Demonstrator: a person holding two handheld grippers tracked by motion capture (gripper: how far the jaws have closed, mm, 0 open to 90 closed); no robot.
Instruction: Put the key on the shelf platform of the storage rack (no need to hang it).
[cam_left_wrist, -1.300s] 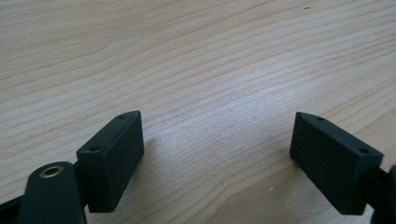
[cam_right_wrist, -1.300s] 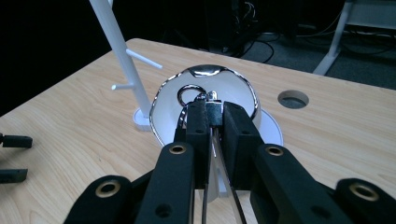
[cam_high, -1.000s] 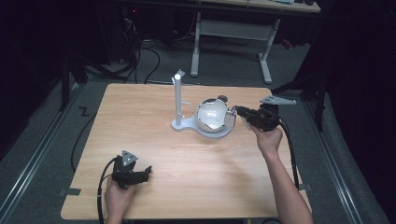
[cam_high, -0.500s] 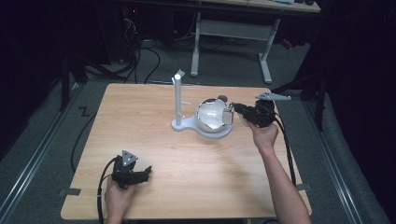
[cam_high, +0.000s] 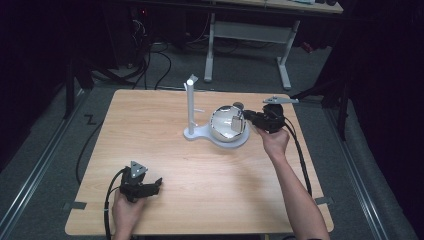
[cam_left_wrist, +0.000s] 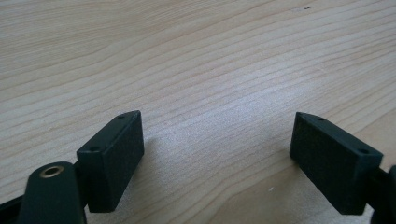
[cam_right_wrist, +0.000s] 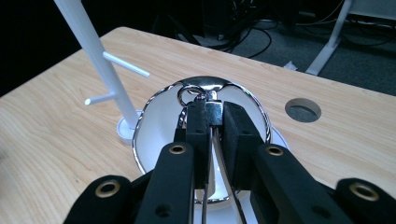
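Chrome bowl (cam_high: 227, 125) handle pinched by right gripper (cam_right_wrist: 215, 116), forearm outstretched; left gripper (cam_left_wrist: 217, 149) wide open, empty

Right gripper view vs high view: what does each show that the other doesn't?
Right gripper view alone: the right tool closed on a small metal ring and clasp at the shiny chrome bowl; two short pegs on the white post; a round hole in the tabletop.

High view alone: the left tool near the table's front edge, the person's forearms, floor cables, a white desk frame.

Both: bowl, white stand, light wooden table.
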